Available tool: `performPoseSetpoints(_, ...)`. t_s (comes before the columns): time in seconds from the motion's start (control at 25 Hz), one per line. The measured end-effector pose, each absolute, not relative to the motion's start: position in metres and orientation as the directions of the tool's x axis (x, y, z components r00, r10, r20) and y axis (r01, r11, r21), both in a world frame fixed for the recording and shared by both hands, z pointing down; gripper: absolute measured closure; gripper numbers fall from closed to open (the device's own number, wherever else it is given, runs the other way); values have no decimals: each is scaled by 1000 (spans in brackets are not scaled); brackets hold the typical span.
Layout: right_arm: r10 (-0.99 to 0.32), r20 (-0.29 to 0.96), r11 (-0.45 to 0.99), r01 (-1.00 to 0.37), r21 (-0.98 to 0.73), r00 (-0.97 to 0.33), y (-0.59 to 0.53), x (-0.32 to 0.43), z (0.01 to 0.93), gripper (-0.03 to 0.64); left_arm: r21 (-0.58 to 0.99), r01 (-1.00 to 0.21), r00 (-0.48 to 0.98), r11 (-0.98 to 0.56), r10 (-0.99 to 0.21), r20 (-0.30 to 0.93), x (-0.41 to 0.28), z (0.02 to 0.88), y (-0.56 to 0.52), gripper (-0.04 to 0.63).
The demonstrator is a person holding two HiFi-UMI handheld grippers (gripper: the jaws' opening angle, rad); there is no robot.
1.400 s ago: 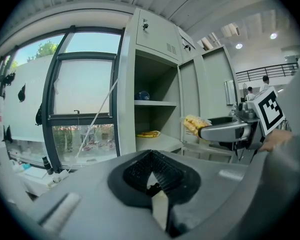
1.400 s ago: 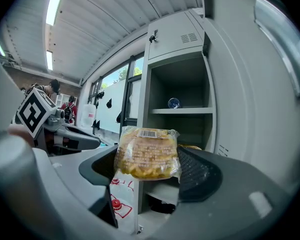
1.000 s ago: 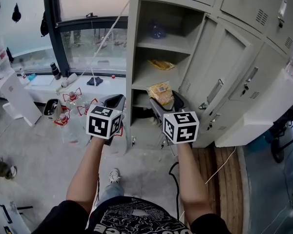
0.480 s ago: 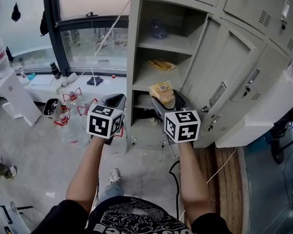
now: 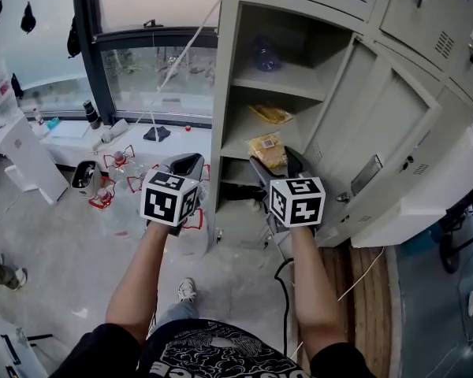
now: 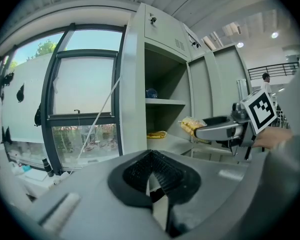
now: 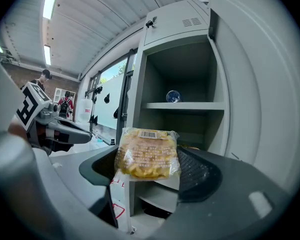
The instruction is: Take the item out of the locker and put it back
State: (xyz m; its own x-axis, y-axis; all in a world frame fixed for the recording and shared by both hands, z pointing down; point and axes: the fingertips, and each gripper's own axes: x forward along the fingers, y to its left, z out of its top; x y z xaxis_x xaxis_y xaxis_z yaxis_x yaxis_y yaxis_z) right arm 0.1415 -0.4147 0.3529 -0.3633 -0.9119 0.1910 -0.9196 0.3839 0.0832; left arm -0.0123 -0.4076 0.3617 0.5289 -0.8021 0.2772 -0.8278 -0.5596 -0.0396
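Observation:
The grey locker (image 5: 225,77) stands open with its shelves showing. My right gripper (image 5: 274,160) is shut on a yellow snack packet (image 5: 266,150) and holds it upright in front of the middle shelf, just outside the opening. The right gripper view shows this packet (image 7: 147,153) pinched between the pads. A second yellow packet (image 5: 270,114) lies on the middle shelf. A blue round object (image 5: 266,53) sits on the top shelf. My left gripper (image 5: 186,162) hangs left of the locker, shut and empty, its pads (image 6: 160,171) meeting in the left gripper view.
The locker door (image 5: 378,124) swings open at the right, close beside my right gripper. Left of the locker are a window ledge (image 5: 134,136) and several red-marked water bottles (image 5: 117,164) on the floor. A wooden pallet (image 5: 366,290) and a cable (image 5: 280,278) lie below.
My right gripper has carried the packet a little closer to the locker's middle shelf. The left gripper has hardly moved.

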Motion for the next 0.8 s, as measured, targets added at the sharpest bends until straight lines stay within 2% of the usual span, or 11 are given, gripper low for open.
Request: performPoseSetpoints(0.8,-902,304,364,-918,156,-306,-512,143,378,249,-56,-807,549,-587,-782,294,-27,363,-477,595)
